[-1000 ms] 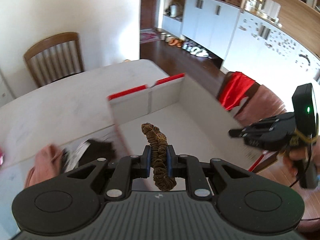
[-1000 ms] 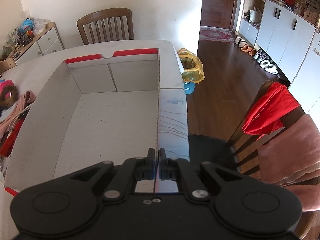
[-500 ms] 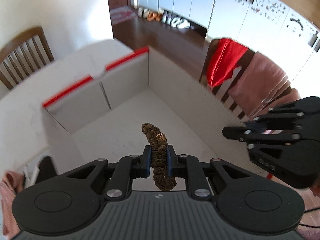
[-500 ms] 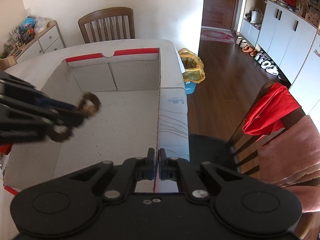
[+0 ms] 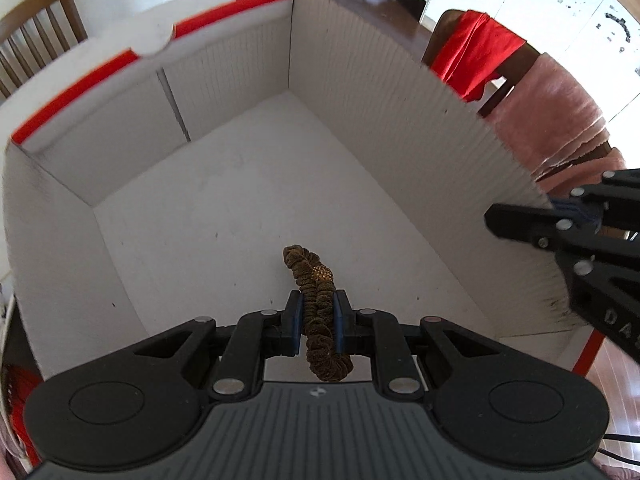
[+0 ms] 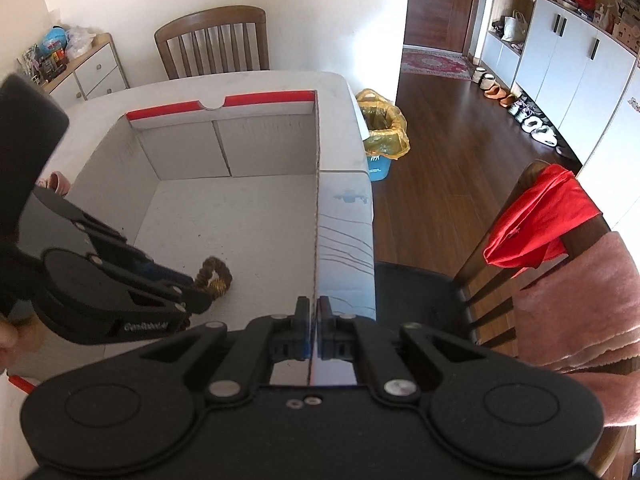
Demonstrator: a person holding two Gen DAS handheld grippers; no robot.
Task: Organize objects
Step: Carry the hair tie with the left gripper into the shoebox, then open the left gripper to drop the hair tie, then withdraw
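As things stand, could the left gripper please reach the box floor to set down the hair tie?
Probably yes: the left gripper holds the hair tie inside the open box, with bare floor below.

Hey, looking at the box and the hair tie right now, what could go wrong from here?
1. The brown scrunchie is squeezed between the left claw pads and loops behind them; on release it may snag on a pad instead of dropping to the box floor.
2. The right claw is clamped on the box's thin side wall; a tug could bend it or shift the box.
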